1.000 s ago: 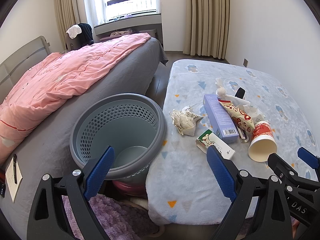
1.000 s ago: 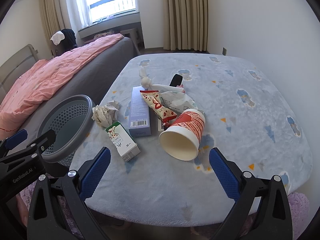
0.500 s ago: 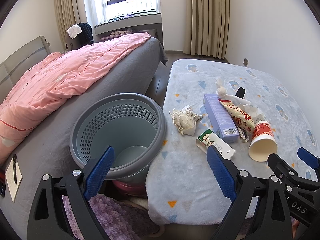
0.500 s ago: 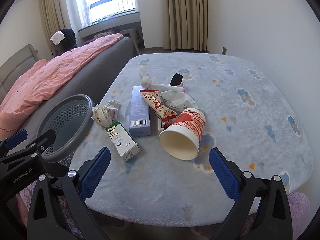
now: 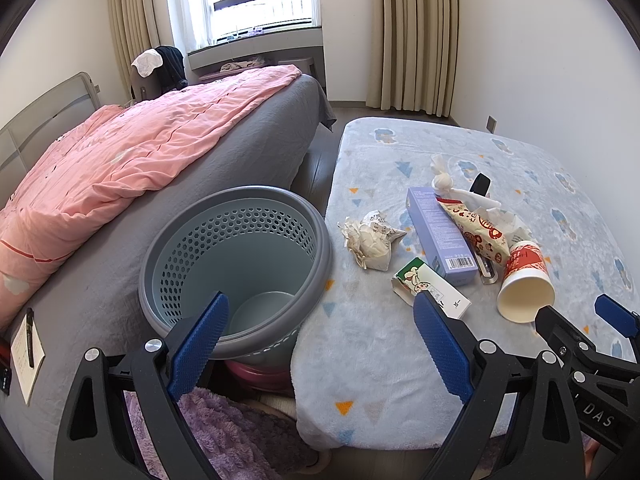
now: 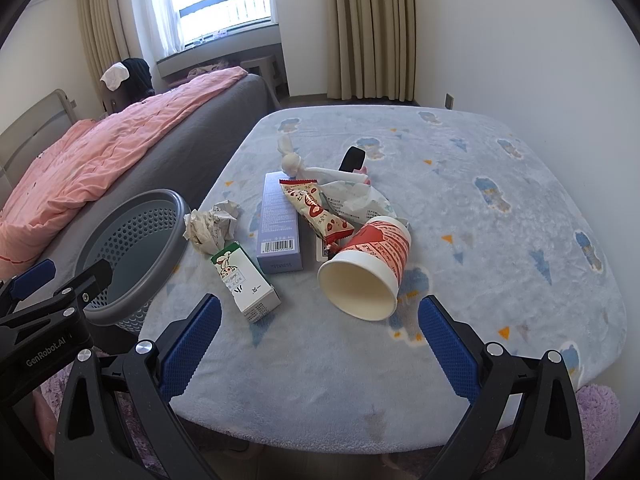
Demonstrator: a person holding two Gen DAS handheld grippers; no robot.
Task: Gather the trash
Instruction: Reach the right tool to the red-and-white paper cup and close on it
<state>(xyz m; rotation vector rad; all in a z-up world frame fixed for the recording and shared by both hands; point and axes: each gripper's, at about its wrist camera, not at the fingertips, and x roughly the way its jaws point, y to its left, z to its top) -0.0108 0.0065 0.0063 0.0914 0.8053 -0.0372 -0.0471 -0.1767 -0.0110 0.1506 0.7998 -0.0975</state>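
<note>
Blue-padded right tongs point(image 6: 320, 340) gape level, facing the tipped paper cup point(image 6: 370, 266).

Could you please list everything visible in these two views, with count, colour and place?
Basket: one, grey, between bed and table.
Paper cup: one, red and white, on its side on table.
Crumpled paper: one, white, table edge near basket.
Small carton: one, green and white, beside the paper.
Long box: one, lilac, table middle.
Snack wrapper: one, red and cream, partly on the box.
Table: one, pale blue cover.
Bed: one, pink quilt.
Left gripper: open, empty.
Right gripper: open, empty.
</note>
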